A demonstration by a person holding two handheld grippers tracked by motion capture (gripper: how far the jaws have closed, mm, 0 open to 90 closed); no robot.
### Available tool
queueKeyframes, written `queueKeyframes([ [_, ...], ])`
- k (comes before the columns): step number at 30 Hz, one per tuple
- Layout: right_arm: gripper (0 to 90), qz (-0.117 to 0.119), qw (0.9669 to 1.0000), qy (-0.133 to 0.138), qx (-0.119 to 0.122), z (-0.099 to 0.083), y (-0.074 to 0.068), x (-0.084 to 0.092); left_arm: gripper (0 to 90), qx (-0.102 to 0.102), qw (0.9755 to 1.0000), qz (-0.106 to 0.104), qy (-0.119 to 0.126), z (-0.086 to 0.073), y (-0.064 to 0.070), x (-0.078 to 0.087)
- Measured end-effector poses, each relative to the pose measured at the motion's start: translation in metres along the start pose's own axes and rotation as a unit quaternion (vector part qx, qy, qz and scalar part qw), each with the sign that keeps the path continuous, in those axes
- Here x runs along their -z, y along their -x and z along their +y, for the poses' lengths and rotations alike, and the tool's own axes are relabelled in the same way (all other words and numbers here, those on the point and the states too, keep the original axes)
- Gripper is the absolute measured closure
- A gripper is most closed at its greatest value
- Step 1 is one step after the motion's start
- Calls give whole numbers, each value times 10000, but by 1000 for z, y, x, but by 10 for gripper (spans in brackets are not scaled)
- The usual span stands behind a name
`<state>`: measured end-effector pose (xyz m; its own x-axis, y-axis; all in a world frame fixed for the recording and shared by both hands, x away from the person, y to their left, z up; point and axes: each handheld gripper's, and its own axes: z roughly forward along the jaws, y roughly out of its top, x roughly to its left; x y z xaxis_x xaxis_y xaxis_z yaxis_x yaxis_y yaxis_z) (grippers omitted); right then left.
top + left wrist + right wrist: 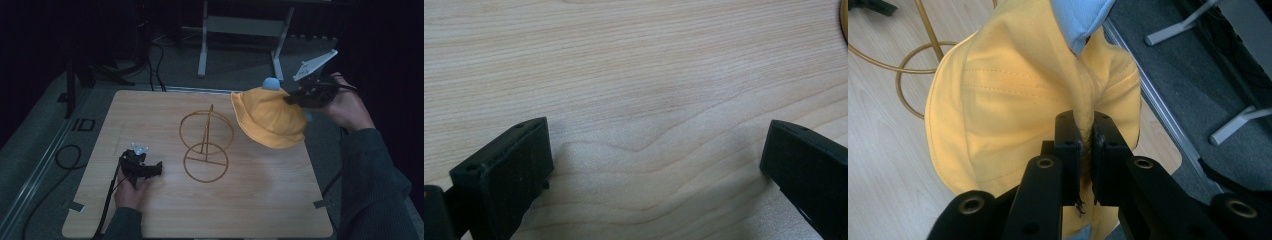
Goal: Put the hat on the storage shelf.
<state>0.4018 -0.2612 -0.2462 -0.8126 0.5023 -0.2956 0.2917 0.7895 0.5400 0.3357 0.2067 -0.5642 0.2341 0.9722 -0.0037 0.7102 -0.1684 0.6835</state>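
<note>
Hat (267, 120), yellow with a pale blue top, hanging above the table's (260, 210) far right corner, a fold of its cloth pinched between the closed jaws of the right gripper (1087, 142). Gold wire stand (206, 145) just left of it, mid-table. Left gripper (656, 155) low over bare wood, jaws wide apart, holding nothing.
</note>
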Motion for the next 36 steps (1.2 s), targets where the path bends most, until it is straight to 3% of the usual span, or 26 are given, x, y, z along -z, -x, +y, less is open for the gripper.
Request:
queueKeyframes([
  [36, 837, 254, 9978, 489, 357, 30, -13, 5, 4, 6, 10000, -1, 3, 0, 0, 0],
])
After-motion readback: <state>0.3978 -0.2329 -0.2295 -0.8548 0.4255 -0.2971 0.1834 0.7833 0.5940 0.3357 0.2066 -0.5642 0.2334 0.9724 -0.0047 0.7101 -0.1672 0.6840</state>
